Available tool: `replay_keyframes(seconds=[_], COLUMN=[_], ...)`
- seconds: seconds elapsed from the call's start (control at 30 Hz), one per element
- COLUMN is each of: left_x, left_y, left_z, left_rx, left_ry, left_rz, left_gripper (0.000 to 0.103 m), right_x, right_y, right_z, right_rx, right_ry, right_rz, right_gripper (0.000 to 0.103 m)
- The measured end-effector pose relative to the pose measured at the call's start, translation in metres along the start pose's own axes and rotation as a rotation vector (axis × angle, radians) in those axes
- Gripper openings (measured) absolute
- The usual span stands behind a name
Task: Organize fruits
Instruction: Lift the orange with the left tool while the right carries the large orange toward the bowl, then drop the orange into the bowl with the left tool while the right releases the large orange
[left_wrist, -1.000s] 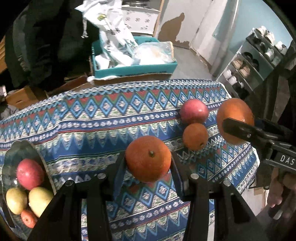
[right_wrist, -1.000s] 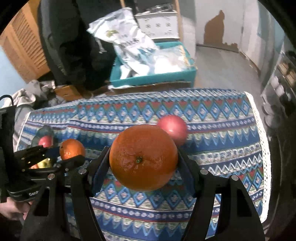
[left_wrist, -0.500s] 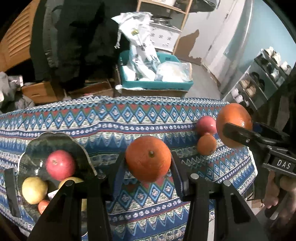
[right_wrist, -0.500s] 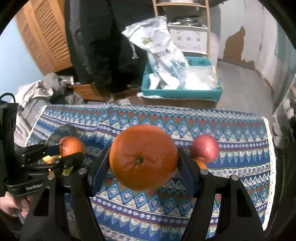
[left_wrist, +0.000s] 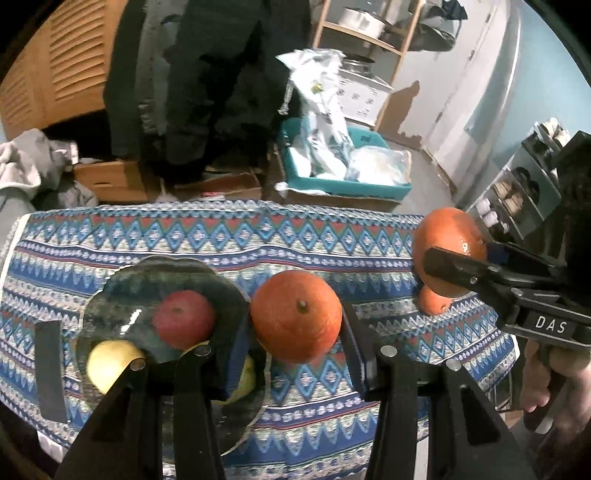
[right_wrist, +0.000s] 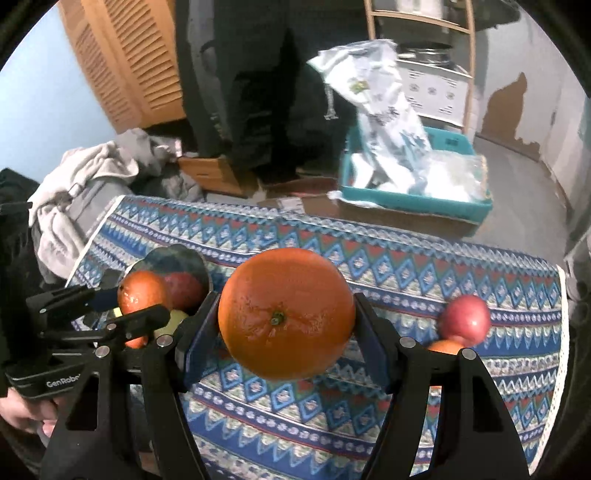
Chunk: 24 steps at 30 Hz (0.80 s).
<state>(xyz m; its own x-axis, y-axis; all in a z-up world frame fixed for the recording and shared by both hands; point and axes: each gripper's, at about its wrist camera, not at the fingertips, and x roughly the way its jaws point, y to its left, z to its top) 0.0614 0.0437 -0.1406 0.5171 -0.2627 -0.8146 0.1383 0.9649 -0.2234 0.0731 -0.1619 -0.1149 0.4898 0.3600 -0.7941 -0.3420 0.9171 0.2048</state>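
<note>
Left gripper (left_wrist: 295, 354): clamped on small orange (left_wrist: 296, 315), held above the cloth just right of the glass bowl (left_wrist: 110, 295); nearer arm to the bowl, which lies to its left.
Right gripper (right_wrist: 284, 339): clamped on large orange (right_wrist: 286, 314), farther right.
Bowl contents: red apple (left_wrist: 183, 319), yellow fruit (left_wrist: 110, 363).
Tablecloth (right_wrist: 406, 258), right end: red apple (right_wrist: 466, 319) and small orange (right_wrist: 445, 346), loose.
</note>
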Motion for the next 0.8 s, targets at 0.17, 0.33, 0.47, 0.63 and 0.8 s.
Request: replay_keyframes(seconds=[0.17,0.33,0.47,0.63,0.8], left_x=[-0.01,-0.019,-0.028,-0.031,-0.026], left_y=[0.028,0.05,0.072,0.098,0.123], left_z=[-0.003,-0.004,-0.007,-0.012,-0.016], left_rx=[-0.039,-0.068,-0.09,-0.12,-0.149], left_ry=[-0.012,-0.029,-0.042,-0.042,-0.038], left_rz=[0.022,0.046,0.073,0.107,0.133], left_gripper=[0.047,0.047,0.047,0.047,0.047], right_x=[0.014,0.028,0.038,0.051,0.069], right_y=[0.028,0.053,0.073,0.094,0.115], right_z=[0.009,0.016,0.02,0.024,0.027], right_rx=[-0.036,-0.063,-0.087,-0.119,-0.137], right_ry=[0.013,0.024,0.036,0.054,0.084], right_rz=[0.023,0.049,0.074,0.103,0.136], right_gripper=[0.07,0.07,0.07,0.07,0.07])
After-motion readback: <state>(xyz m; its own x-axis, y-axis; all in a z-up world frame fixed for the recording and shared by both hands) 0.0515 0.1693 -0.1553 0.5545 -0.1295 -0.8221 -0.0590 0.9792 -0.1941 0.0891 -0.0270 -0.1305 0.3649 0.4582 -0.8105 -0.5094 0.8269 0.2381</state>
